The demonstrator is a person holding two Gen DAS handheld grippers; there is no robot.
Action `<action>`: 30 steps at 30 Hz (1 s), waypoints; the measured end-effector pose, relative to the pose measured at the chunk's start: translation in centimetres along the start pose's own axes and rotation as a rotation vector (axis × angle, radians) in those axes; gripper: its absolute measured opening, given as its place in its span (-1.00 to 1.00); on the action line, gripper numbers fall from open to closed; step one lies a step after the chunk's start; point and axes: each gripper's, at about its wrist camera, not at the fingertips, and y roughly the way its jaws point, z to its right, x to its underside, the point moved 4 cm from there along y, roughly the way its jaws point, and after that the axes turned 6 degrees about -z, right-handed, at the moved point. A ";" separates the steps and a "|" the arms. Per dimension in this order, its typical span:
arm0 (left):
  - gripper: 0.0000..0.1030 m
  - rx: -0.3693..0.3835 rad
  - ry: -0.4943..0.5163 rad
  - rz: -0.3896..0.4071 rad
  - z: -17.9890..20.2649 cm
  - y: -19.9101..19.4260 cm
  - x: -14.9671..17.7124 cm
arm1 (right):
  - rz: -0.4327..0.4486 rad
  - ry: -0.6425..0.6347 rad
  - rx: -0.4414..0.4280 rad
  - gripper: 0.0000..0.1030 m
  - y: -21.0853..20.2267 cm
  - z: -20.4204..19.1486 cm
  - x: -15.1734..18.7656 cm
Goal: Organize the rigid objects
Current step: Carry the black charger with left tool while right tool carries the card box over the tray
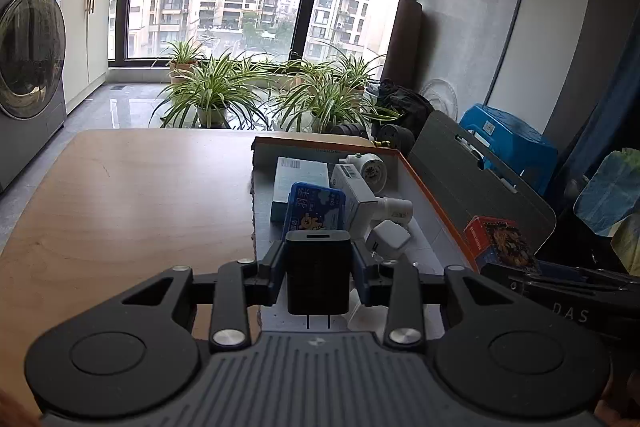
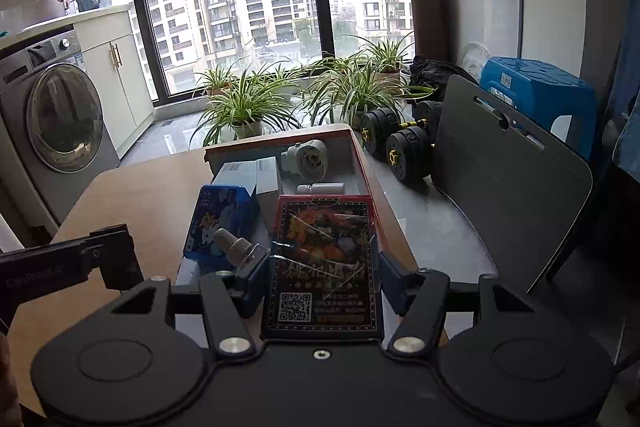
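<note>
Black charger (image 1: 318, 273) in left fingers (image 1: 276, 273); card box (image 2: 324, 267) in right fingers (image 2: 254, 283)

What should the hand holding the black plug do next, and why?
Probably ease forward and lower the black charger into the box, then open. The left gripper is shut on it at the box's near edge, and other items already lie inside, so a bare patch of floor looks best.

Both wrist views look forward from close above the desk (image 1: 120, 195) toward the far window, sharing the orange-rimmed box (image 2: 362, 151).
</note>
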 end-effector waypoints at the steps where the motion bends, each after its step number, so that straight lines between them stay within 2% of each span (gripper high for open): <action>1: -0.31 -0.005 -0.003 0.000 -0.2 0.0 0.0 | -0.001 0.001 0.001 0.38 0.1 0.0 0.0; 9: -0.31 -0.023 -0.031 -0.012 -1.2 0.1 0.2 | -0.012 0.008 0.004 0.38 0.5 0.3 0.1; 30: -0.31 0.004 0.002 -0.075 0.4 1.9 1.8 | -0.030 0.009 0.007 0.38 1.5 0.5 0.6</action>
